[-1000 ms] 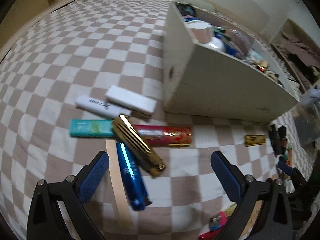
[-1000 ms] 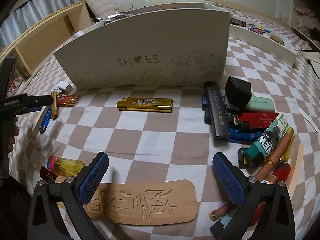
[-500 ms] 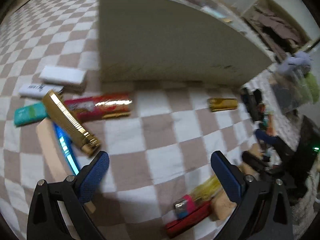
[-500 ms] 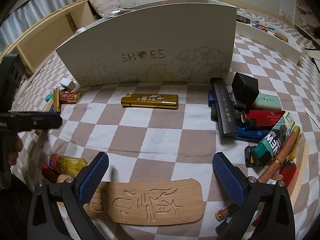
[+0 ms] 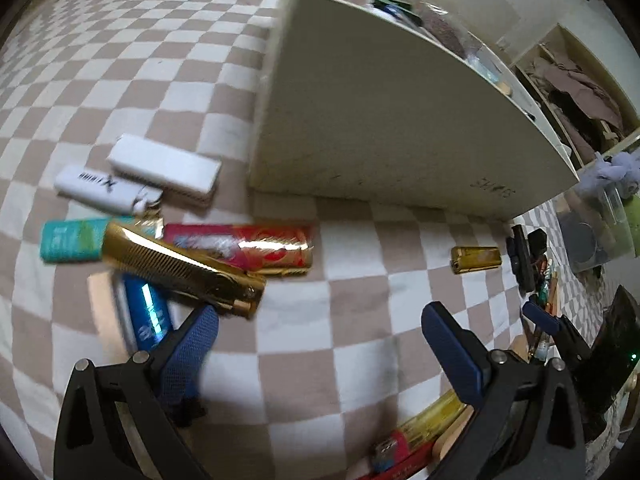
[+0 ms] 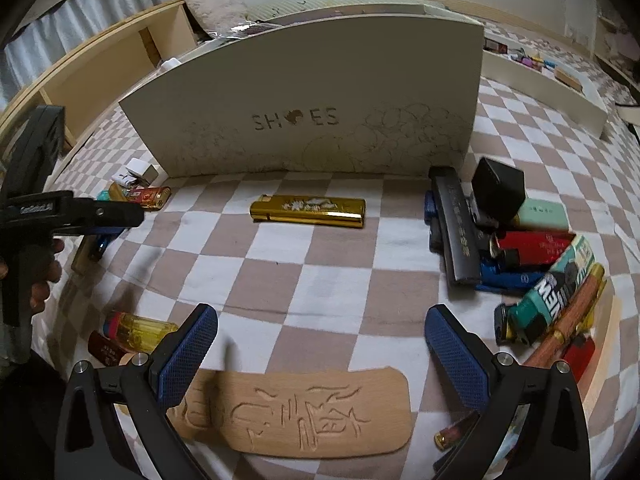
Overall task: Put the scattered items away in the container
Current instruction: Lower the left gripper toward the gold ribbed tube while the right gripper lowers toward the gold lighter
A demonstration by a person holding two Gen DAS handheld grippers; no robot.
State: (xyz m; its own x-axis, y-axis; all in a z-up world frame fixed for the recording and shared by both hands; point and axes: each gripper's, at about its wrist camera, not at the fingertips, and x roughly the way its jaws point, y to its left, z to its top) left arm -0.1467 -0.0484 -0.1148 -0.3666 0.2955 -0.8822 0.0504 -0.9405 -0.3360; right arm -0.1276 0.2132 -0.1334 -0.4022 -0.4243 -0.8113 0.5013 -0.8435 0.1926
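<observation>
Checkered cloth (image 5: 360, 320): gold comb (image 5: 180, 272) touching spread left claw (image 5: 320, 336).

Dim, warm indoor light; soft shadows fall under the box (image 6: 304, 92); glare streaks the gold comb (image 5: 180, 268) beside it, which is motion-blurred; the right wrist view is sharper; fisheye bends the checks and blackens corners.

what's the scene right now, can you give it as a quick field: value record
surface: checkered cloth
container: white box marked SHOES, items already inside
lone item: gold lighter on the cloth in front of the box
left pile: gold comb across a red lighter
near right gripper: carved wooden plaque
left gripper: open, empty
right gripper: open, empty
</observation>
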